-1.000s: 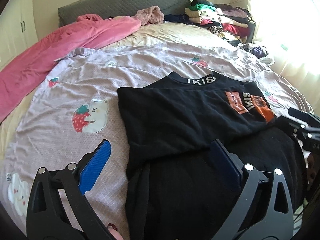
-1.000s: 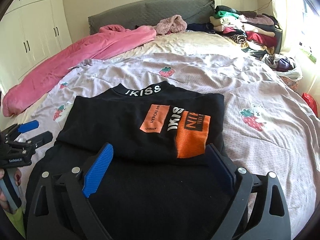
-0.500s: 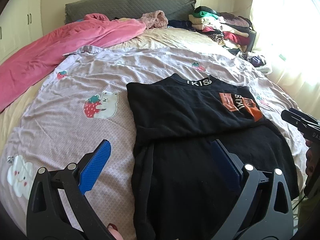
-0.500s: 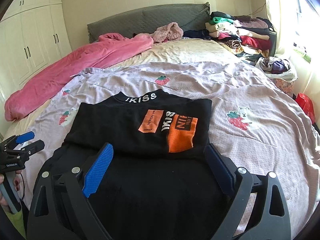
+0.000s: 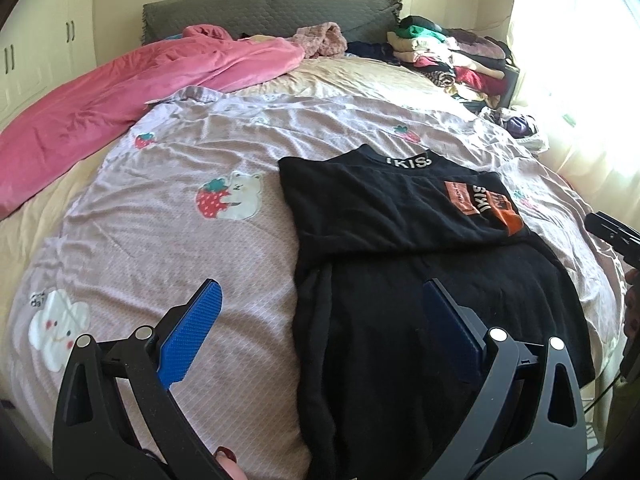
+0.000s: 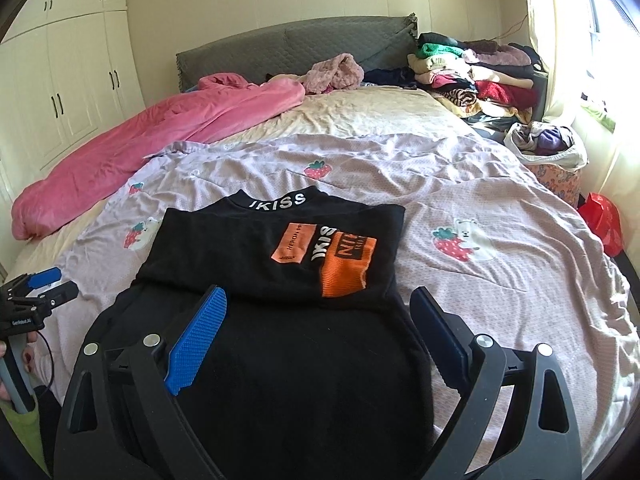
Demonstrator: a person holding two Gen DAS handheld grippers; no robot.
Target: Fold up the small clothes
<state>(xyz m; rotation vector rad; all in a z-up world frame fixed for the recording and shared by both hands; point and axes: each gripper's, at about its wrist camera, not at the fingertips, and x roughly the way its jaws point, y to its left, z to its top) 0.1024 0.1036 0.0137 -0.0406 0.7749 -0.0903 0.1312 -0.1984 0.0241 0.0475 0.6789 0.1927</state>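
A black shirt (image 5: 384,216) (image 6: 272,248) with an orange patch and white collar lettering lies on the lilac bedspread, its upper part folded down over the lower part. My left gripper (image 5: 320,312) is open above the shirt's left edge, nothing between its blue pads. My right gripper (image 6: 316,316) is open over the shirt's lower half, holding nothing. In the right wrist view the left gripper (image 6: 44,288) shows at the far left in a hand. The right gripper (image 5: 612,232) shows at the right edge of the left wrist view.
A pink blanket (image 6: 160,136) lies along the bed's left side. A stack of folded clothes (image 6: 476,76) sits at the far right by the grey headboard (image 6: 296,48). A basket of clothes (image 6: 548,148) and a red bag (image 6: 600,220) stand beside the bed. White wardrobes (image 6: 60,88) line the left wall.
Both grippers have pulled back and up from the shirt, so more of the bed shows. The shirt has not moved. Both stay open.
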